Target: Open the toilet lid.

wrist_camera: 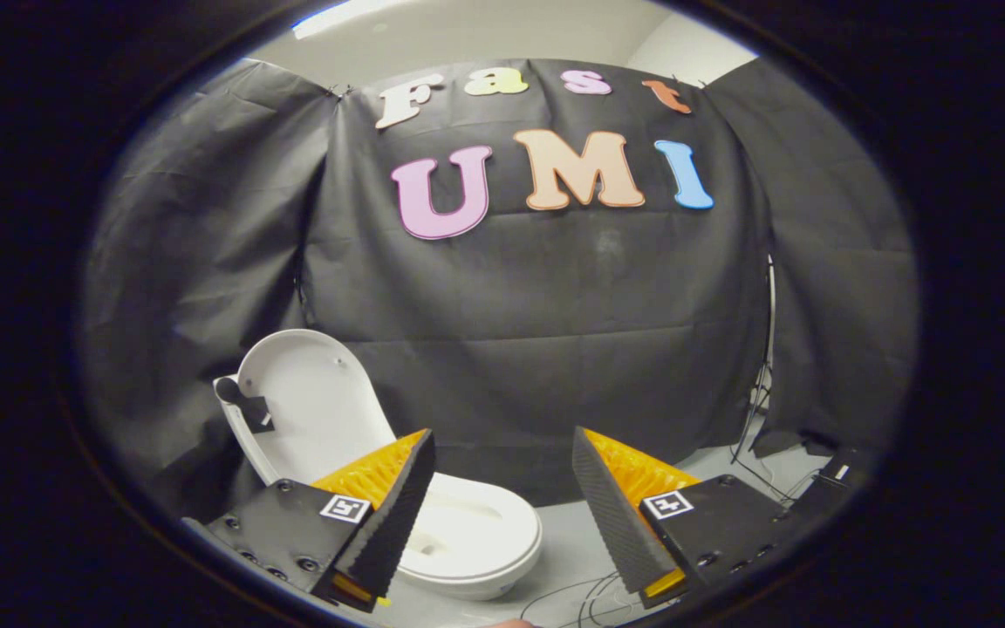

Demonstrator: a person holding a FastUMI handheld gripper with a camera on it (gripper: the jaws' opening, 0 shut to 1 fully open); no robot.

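A white toilet (476, 541) stands on the floor below and beyond my left finger. Its lid (315, 410) is raised upright, leaning back toward the black cloth wall, with its pale underside facing me. The oval seat and bowl opening lie exposed beneath it, partly hidden by my left finger (389, 506). My gripper (502, 449) hangs above and in front of the toilet, open, with a wide gap and nothing between the fingers. It touches neither the lid nor the seat.
Black cloth (555, 331) walls the booth behind and at both sides of the toilet. Thin cables (590, 597) trail over the grey floor to the right of the bowl. A stand with wires (760, 410) rises at the right by the cloth.
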